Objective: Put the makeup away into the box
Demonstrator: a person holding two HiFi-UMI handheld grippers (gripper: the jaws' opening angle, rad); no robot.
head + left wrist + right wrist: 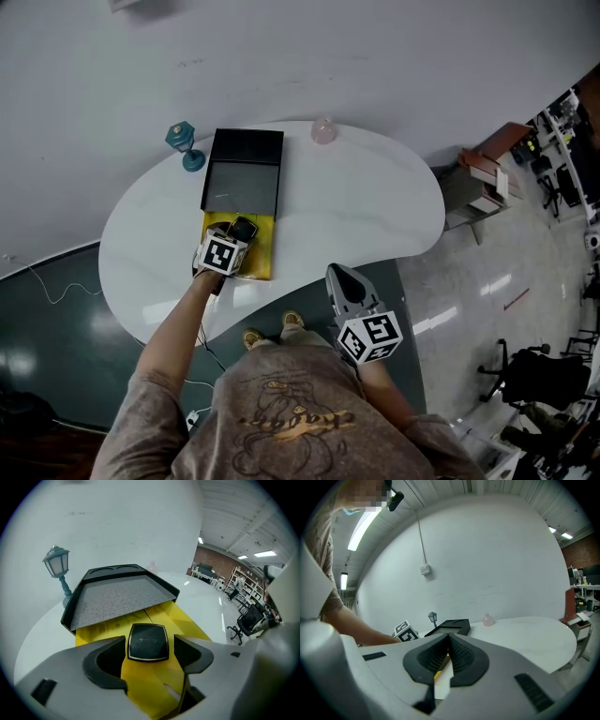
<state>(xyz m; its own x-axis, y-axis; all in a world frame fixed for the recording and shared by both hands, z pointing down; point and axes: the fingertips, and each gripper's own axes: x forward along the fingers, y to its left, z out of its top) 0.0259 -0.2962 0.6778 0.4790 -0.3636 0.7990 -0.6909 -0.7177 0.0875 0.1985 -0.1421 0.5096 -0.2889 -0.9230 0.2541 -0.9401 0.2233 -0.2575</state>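
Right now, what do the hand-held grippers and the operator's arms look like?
The left hand-held gripper and right hand-held gripper: light grey moulded bodies, black pads, each with a white cube of black square markers. Person wears a grey-brown short-sleeved T-shirt with a printed graphic.

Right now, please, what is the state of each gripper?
Left gripper: open; the black compact sits between its fingers, not clamped.
Right gripper: shut, holding nothing.
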